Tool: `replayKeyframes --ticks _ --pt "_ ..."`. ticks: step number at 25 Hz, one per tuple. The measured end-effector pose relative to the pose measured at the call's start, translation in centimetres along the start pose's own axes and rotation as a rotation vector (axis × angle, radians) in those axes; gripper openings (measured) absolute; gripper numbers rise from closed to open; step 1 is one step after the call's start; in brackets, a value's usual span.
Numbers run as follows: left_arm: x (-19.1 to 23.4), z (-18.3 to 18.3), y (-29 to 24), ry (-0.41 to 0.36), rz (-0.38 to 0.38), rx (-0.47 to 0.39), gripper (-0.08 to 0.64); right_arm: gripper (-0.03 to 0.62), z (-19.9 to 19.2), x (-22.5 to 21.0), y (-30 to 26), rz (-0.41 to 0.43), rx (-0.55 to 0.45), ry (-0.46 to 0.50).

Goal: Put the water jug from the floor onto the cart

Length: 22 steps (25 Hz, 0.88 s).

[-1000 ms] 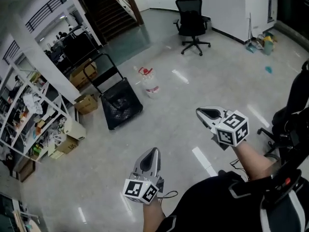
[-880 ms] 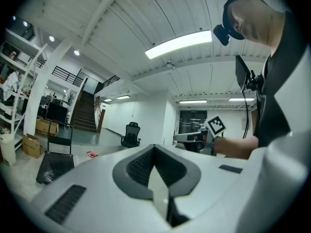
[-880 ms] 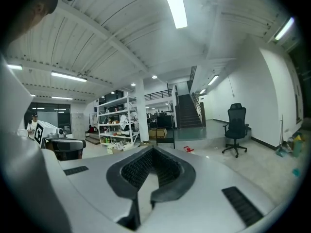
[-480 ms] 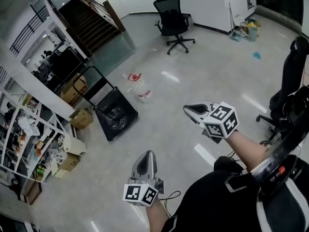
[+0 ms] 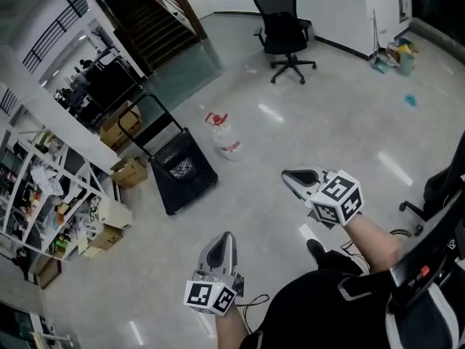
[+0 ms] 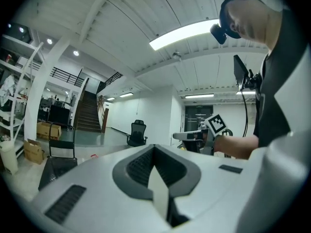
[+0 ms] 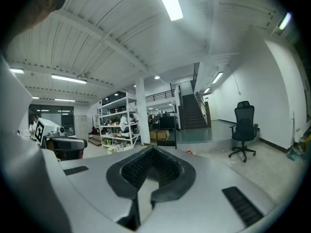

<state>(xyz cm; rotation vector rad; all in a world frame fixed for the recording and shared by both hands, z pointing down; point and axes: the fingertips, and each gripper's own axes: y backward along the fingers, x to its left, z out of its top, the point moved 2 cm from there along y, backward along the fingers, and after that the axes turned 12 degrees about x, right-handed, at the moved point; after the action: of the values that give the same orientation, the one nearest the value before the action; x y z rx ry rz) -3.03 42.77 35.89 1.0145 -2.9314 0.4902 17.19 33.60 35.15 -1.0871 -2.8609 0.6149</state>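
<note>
The clear water jug (image 5: 227,139) with a red cap stands upright on the grey floor, just right of the black flat cart (image 5: 184,169) with its upright handle (image 5: 155,119). Both grippers are held out in the air well short of the jug. My left gripper (image 5: 228,237) is at the bottom centre, shut and holding nothing. My right gripper (image 5: 288,174) is to its right, shut and holding nothing. In the left gripper view the shut left gripper (image 6: 154,147) points past the cart (image 6: 56,167). In the right gripper view the jug's red cap (image 7: 189,152) shows beyond the right gripper (image 7: 152,149).
A black office chair (image 5: 285,31) stands at the back. Cluttered white shelves (image 5: 43,195) and cardboard boxes (image 5: 129,171) line the left. Stairs (image 5: 156,20) rise at the back left. Another chair (image 5: 445,187) is at the right edge, and cleaning items (image 5: 399,53) lie by the far wall.
The head view has swung, and both grippers have moved forward over the floor towards the jug and cart. Both stay shut. The jug and the cart have not moved.
</note>
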Motion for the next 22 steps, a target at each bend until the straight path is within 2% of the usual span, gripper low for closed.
replayKeyframes --ticks 6,11,17,22 --pt "4.4 3.1 -8.1 -0.014 0.061 0.039 0.002 0.002 3.1 -8.5 -5.6 0.055 0.022 0.048" --pt "7.9 6.5 -14.3 0.041 0.111 0.036 0.002 0.002 6.4 -15.0 -9.6 0.105 0.01 0.059" --pt "11.3 7.2 -19.8 0.042 0.11 0.069 0.0 0.002 7.6 -19.5 -14.5 0.136 0.015 0.037" --pt "15.4 8.5 -24.8 0.027 0.087 0.068 0.002 0.003 8.5 -23.0 -19.5 0.114 0.023 0.022"
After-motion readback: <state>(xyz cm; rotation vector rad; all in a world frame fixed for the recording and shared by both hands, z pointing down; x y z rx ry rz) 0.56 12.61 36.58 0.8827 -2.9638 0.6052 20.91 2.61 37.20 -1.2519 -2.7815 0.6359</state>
